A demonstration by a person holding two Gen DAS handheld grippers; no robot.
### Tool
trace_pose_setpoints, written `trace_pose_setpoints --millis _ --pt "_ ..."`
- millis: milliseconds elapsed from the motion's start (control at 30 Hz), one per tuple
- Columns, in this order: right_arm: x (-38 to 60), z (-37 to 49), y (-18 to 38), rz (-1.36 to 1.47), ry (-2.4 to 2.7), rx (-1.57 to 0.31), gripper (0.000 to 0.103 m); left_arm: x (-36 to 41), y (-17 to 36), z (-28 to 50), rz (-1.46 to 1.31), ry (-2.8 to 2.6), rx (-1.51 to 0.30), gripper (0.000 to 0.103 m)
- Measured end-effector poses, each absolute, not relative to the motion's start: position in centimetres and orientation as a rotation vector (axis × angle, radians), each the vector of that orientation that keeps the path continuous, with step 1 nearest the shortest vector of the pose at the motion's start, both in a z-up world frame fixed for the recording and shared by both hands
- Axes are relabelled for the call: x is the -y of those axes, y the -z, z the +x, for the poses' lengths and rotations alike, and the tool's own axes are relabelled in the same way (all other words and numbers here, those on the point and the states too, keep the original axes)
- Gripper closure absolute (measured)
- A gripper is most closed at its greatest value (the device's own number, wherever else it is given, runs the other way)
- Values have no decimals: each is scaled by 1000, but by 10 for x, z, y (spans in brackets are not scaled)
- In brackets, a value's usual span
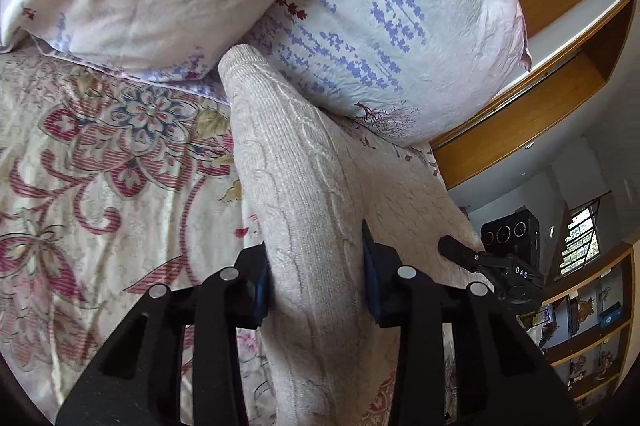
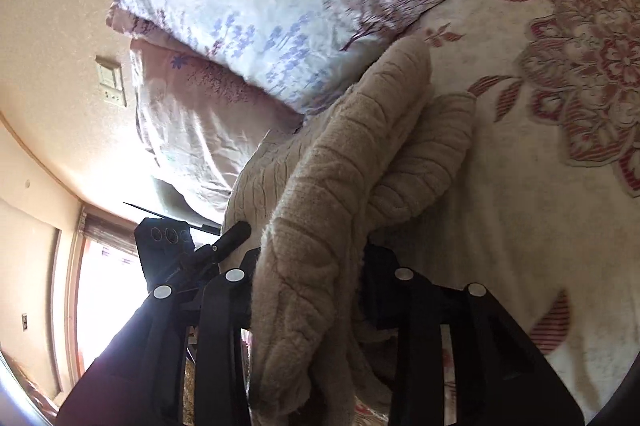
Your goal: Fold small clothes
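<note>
A beige cable-knit garment (image 1: 296,193) lies stretched across the floral bedspread (image 1: 100,165). My left gripper (image 1: 316,278) is shut on a thick fold of it, and the knit runs forward from between the fingers toward the pillows. My right gripper (image 2: 308,278) is shut on another bunched part of the same garment (image 2: 340,177), whose sleeve ends reach toward the pillows. The right gripper also shows in the left wrist view (image 1: 492,270), at the garment's right edge. The left gripper shows in the right wrist view (image 2: 216,246).
Two white pillows with purple and red flower print (image 1: 380,17) lie stacked at the head of the bed, touching the garment's far end. A wooden frame (image 1: 540,117) and shelves (image 1: 592,326) stand to the right. A wall switch (image 2: 110,81) and window (image 2: 104,290) are at left.
</note>
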State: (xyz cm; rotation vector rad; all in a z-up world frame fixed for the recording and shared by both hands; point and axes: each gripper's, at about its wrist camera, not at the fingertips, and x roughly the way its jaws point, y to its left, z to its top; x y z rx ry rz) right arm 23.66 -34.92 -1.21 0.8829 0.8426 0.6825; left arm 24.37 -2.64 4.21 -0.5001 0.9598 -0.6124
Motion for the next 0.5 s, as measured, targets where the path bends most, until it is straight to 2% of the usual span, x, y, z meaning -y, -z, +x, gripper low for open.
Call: trace_pose_setpoints --millis 167,300,367,467,500 --pt "280 246 15 785 -769 -890 68 -34 -54 217 -471 507 -927 66" --pt "244 251 33 686 -720 -967 66 -63 -21 220 -491 414 -1008 61" --pt "246 253 35 704 -708 -989 61 -68 -10 222 -531 403 -1001 48" --pt "261 245 23 680 -647 -965 49 -71 -27 207 -460 340 -925 39" --pt "270 242 16 675 -621 -927 49 -71 -37 199 -411 308 -877 37"
